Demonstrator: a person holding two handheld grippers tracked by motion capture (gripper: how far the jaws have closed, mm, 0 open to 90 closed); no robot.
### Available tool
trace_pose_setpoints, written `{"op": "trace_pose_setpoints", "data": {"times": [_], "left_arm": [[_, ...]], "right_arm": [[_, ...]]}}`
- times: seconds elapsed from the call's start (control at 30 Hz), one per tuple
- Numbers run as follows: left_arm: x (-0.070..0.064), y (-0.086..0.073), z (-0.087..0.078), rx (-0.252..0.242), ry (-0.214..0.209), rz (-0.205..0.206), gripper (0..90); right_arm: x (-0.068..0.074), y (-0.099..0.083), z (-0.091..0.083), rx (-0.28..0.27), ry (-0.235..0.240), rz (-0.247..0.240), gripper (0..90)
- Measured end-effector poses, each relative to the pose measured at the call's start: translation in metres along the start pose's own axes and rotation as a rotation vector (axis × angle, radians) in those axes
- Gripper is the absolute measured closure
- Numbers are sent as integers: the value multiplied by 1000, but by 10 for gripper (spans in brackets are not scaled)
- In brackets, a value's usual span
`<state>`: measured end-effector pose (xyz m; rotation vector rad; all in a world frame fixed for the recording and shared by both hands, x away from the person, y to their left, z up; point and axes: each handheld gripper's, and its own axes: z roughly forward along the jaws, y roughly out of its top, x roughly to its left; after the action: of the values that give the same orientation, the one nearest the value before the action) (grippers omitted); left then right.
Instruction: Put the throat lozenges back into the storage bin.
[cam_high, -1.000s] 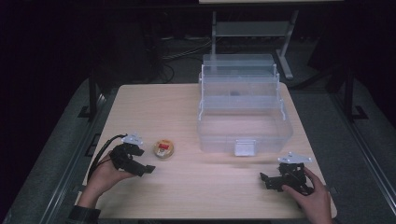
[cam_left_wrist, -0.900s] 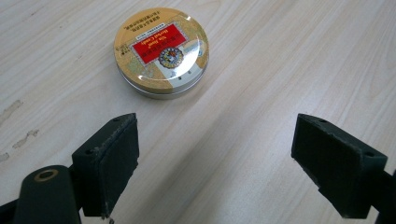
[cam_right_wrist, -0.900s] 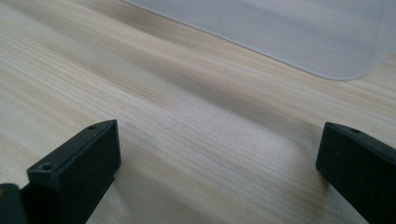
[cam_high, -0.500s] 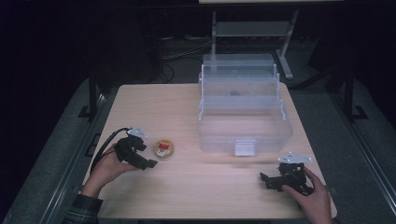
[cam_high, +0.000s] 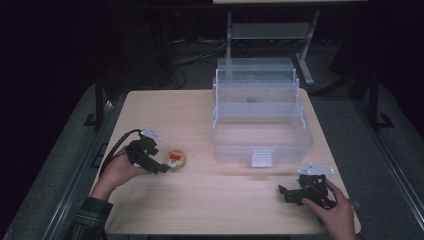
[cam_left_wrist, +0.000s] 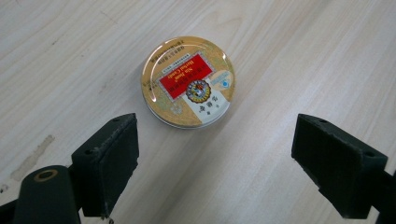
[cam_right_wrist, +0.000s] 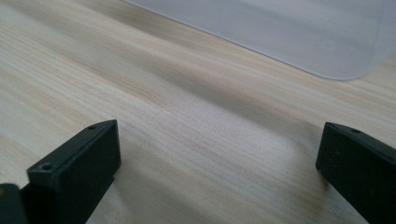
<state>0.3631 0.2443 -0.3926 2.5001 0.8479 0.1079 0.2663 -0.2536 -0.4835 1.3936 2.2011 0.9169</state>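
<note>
A small round gold tin (cam_high: 175, 158) with a red label lies flat on the wooden table (cam_high: 200, 115) at the left. My left gripper (cam_high: 161, 167) hovers just beside it, tilted down, jaws open. In the left gripper view the tin (cam_left_wrist: 188, 82) sits a little ahead of the open gripper (cam_left_wrist: 229, 158), apart from both pads. A clear plastic tiered box (cam_high: 260, 115) stands open at the table's middle right. My right gripper (cam_high: 285, 192) rests low near the front right edge, open, with bare wood between its jaws (cam_right_wrist: 215, 172).
The box's pale lower edge (cam_right_wrist: 289, 32) lies ahead of the right gripper. A metal stand (cam_high: 270, 30) and cables sit on the dark floor behind the table. Bare wood stretches between the two grippers.
My left gripper has moved forward and right, closing in on the tin. The right gripper has stayed where it was.
</note>
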Motion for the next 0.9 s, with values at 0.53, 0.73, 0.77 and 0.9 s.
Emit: {"op": "trace_pose_setpoints", "data": {"times": [0.53, 0.73, 0.77, 0.9], "left_arm": [[8, 22, 10, 46, 7, 17, 137], [10, 30, 19, 71, 8, 24, 134], [10, 31, 20, 80, 5, 27, 134], [10, 34, 27, 84, 0, 26, 134]], "right_arm": [[0, 0, 0, -1, 0, 1, 0], [0, 0, 0, 0, 0, 1, 0], [0, 0, 0, -1, 0, 1, 0], [0, 0, 0, -1, 0, 1, 0]]}}
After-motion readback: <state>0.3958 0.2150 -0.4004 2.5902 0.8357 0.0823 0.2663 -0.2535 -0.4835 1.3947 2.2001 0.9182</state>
